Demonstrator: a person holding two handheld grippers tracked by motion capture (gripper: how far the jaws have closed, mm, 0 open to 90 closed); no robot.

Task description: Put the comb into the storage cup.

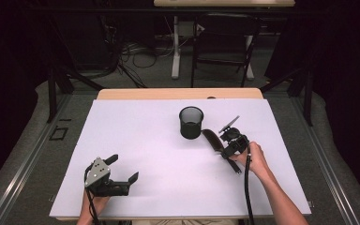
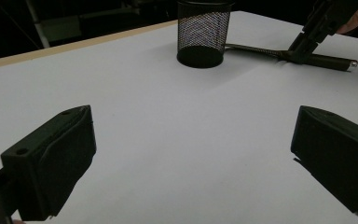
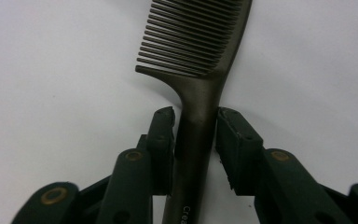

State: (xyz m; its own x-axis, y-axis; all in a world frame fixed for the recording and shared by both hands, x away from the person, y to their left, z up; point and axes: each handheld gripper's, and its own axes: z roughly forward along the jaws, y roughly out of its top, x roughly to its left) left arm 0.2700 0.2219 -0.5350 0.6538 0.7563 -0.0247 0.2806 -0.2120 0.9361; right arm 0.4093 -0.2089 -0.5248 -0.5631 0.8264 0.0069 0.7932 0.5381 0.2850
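Right gripper point(image 1: 227, 149) sits at about 4 o'clock from the table centre in the high view, held in the person's right hand point(image 1: 255, 159). Its two black jaws stand one on each side of the neck of a dark comb point(image 3: 200, 93), just below the teeth. In the right gripper view the right-hand jaw lies against the handle; on the left-hand side the jaw is so near the handle that I cannot tell contact from a hairline gap. The grip therefore reads as closed around the comb handle, full clamping not confirmed.

Comb position: flat on the white table sheet point(image 1: 145, 136), teeth end toward 11 o'clock, handle end toward 5 o'clock past the jaws. In the left gripper view the comb point(image 2: 326, 59) lies level on the sheet with a pale cap at its handle tip.

Black wire-mesh pen cup point(image 1: 191, 122) stands upright at 10 o'clock from the comb, just beside the teeth end; whether the two touch cannot be told.

Left gripper point(image 1: 122, 173) rests at 7 o'clock on the sheet, well apart from the comb and cup, held in the left hand point(image 1: 96, 202). Its jaws are spread wide with bare sheet between them.
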